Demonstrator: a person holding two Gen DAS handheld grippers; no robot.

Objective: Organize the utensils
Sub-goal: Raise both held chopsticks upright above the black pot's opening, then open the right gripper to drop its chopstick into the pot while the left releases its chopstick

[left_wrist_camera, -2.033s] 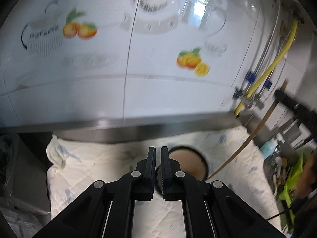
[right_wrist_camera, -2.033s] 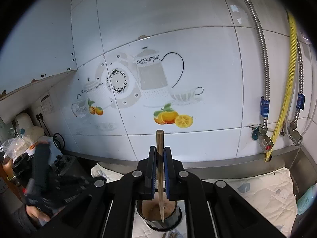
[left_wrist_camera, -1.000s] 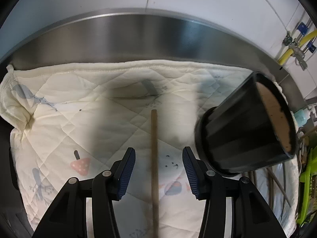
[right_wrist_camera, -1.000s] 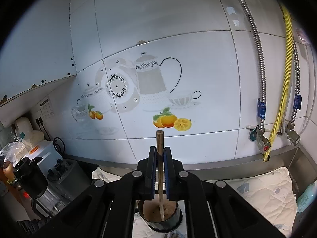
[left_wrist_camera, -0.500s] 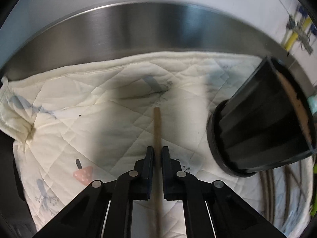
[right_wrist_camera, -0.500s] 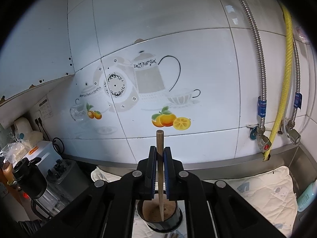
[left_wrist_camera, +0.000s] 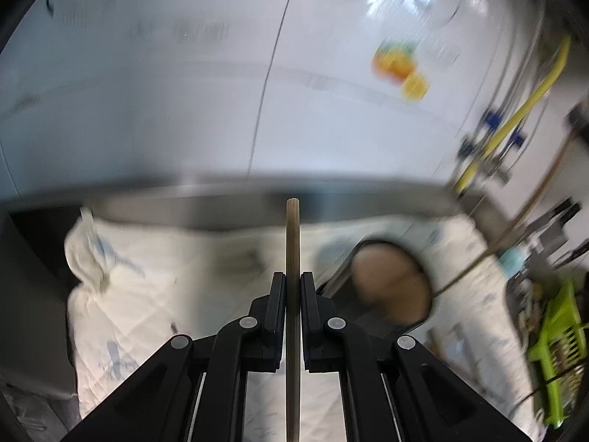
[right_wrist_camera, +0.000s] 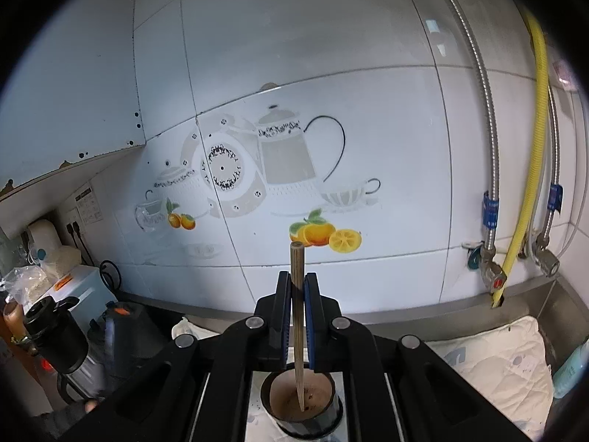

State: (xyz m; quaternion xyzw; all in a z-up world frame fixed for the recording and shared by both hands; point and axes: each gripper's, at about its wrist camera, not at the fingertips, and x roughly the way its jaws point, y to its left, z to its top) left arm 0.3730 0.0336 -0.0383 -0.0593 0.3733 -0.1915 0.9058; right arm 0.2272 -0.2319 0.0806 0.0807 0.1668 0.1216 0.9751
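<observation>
Chopstick [left_wrist_camera: 293, 243] clamped in left tongs [left_wrist_camera: 293, 287]

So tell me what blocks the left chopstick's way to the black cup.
Nothing visible does. The left tongs hold a chopstick above the quilted cloth; the black cup stands open to their right.

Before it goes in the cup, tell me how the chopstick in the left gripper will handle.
The chopstick looks stiff: it juts straight past the left gripper without sagging. Being thin and apparently wooden, it is probably light. Its rounded tip suggests it could roll on the quilted mat if dropped short of the black cup.
</observation>
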